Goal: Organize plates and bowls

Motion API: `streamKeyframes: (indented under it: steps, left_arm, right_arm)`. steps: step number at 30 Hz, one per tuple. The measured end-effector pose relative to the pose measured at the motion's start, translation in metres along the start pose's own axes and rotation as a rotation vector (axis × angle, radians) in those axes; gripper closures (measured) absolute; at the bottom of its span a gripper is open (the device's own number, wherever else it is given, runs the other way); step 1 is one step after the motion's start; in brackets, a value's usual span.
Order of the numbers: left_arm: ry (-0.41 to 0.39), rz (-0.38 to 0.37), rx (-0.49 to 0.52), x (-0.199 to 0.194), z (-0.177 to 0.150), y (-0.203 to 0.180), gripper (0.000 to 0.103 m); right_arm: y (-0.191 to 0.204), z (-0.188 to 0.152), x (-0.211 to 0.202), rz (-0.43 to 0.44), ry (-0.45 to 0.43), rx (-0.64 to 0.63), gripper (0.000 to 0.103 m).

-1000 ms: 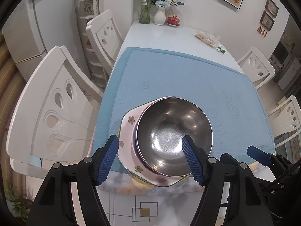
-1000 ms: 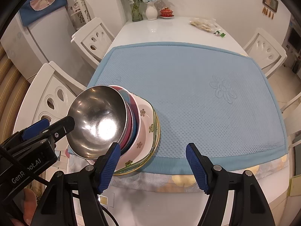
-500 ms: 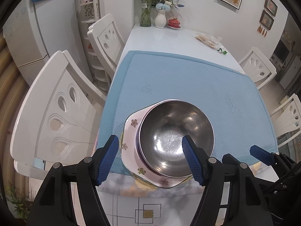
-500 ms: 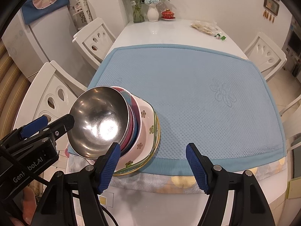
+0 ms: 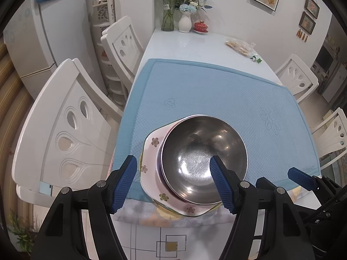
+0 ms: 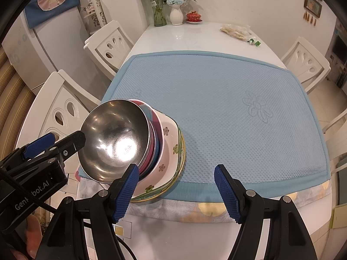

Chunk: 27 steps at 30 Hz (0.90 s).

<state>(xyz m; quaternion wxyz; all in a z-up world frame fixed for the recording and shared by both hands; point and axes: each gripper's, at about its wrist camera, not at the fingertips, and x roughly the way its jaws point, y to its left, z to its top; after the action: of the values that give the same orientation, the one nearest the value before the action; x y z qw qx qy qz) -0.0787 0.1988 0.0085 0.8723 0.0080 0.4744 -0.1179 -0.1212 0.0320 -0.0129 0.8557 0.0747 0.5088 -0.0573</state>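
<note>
steel bowl [image 5: 203, 160] tops the stack at the table's [image 6: 195, 36] near left edge; left tongs [image 5: 173, 182] and right tongs [image 6: 176, 191] both released, empty. one nudge could tip it off.

Two close, downward wrist views, side by side, sharing blue mat [image 5: 216, 99] and bowl stack [image 6: 138, 143].
</note>
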Motion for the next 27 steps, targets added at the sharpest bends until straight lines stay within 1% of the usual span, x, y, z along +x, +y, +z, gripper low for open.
streamKeyframes:
  steps: [27]
  left_arm:
    - [-0.001, 0.005, 0.001, 0.0016, 0.0019, 0.0025, 0.035]
  right_arm:
    - [-0.0019, 0.0001, 0.0014, 0.010, 0.006, 0.003, 0.033]
